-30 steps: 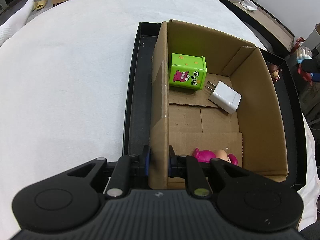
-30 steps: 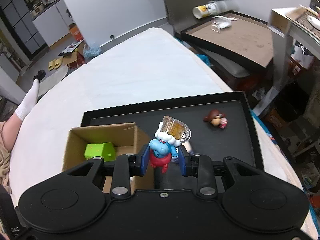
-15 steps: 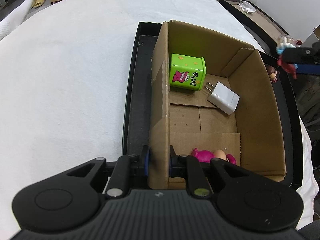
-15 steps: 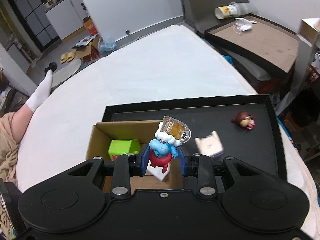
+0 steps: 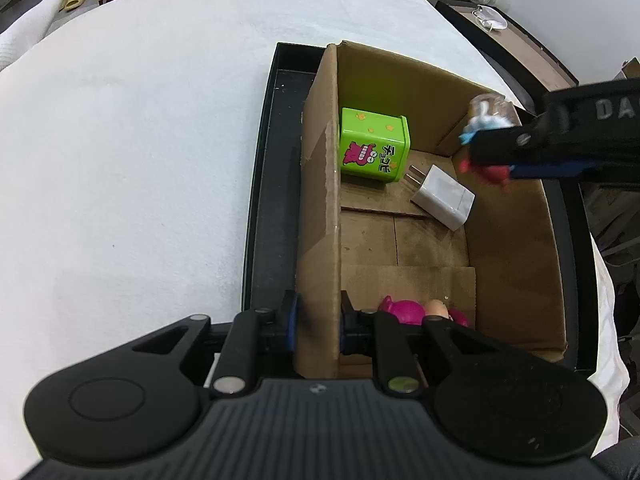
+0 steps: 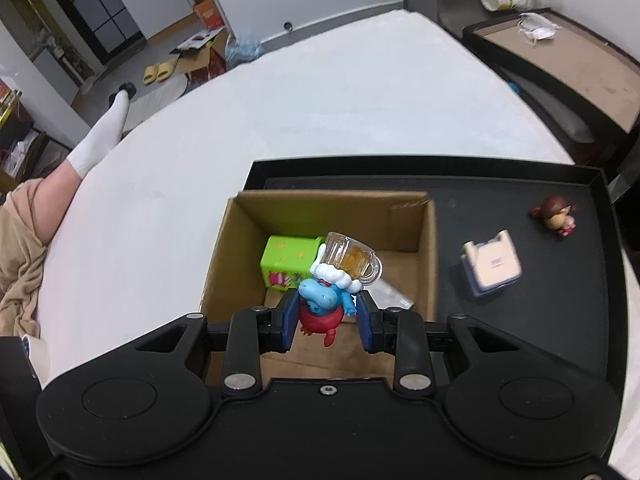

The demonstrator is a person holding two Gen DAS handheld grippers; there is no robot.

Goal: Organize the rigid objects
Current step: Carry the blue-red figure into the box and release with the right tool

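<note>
An open cardboard box (image 5: 320, 208) (image 6: 430, 240) stands on a black tray (image 5: 272, 184) (image 6: 560, 280). Inside lie a green tin (image 5: 374, 146) (image 6: 290, 256), a white charger (image 5: 442, 198) and a pink figure (image 5: 404, 311). My left gripper (image 5: 318, 322) is shut on the box's left wall. My right gripper (image 6: 327, 316) (image 5: 490, 152) is shut on a blue and red figure with a beer mug (image 6: 326, 300) (image 5: 486, 120), held above the box's inside.
On the tray right of the box lie a small white and blue item (image 6: 492, 266) and a brown-haired figure (image 6: 556, 216). The tray rests on a white bed (image 5: 140, 140). A side table (image 6: 560, 60) stands at the right.
My right gripper has carried the blue figure leftward from over the tray to over the box. The left gripper has kept its hold on the box wall.
</note>
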